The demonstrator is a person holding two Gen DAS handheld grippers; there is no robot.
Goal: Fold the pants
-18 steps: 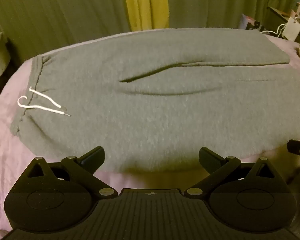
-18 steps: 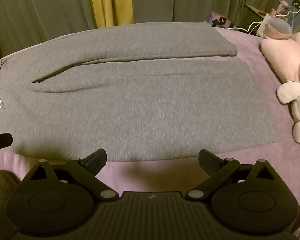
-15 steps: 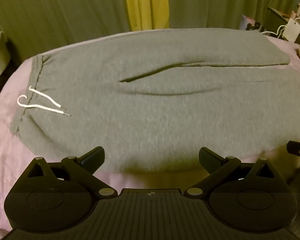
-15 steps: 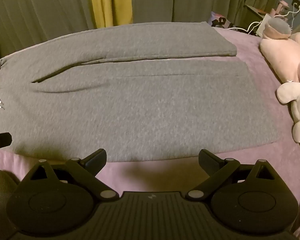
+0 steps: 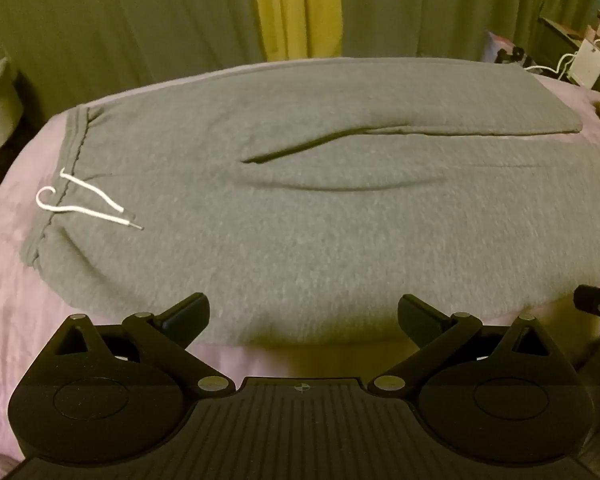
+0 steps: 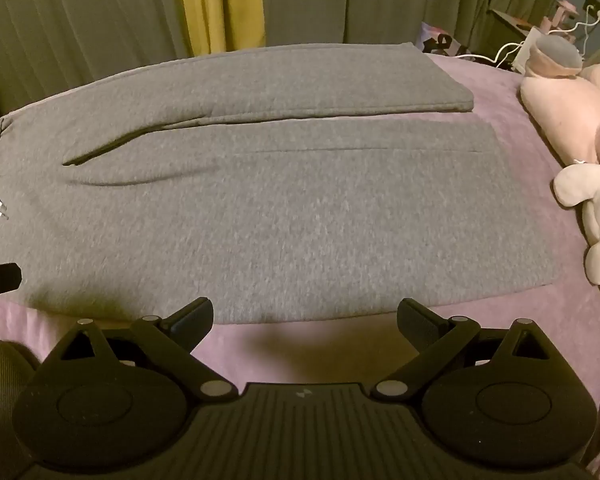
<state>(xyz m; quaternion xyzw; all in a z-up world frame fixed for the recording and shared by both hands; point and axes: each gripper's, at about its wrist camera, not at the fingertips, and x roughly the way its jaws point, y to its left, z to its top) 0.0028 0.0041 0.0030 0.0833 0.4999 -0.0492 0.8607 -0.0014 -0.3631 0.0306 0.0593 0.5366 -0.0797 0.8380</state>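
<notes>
Two grippers, barely shifted from half a second back: left gripper [image 5: 303, 318] and right gripper [image 6: 305, 316] both spread wide, holding nothing, poised just off the near edge of the pants [image 6: 260, 208]. Pants unmoved too, flat across the bed [image 6: 512, 92], waistband and white drawstring [image 5: 88, 206] at the left, legs running right, far leg slightly overlapping the near one along the crotch line. No fold started, so probably the pause before the first grasp of the near edge, one gripper near the waist, the other toward the hem. Underneath, a soft lilac bedcover, likely to bunch if dragged. Beyond, green curtains [image 5: 140, 20] with a yellow strip; at the right, plush toys [image 6: 580, 200] beside the hems, and a nightstand with cables.
</notes>
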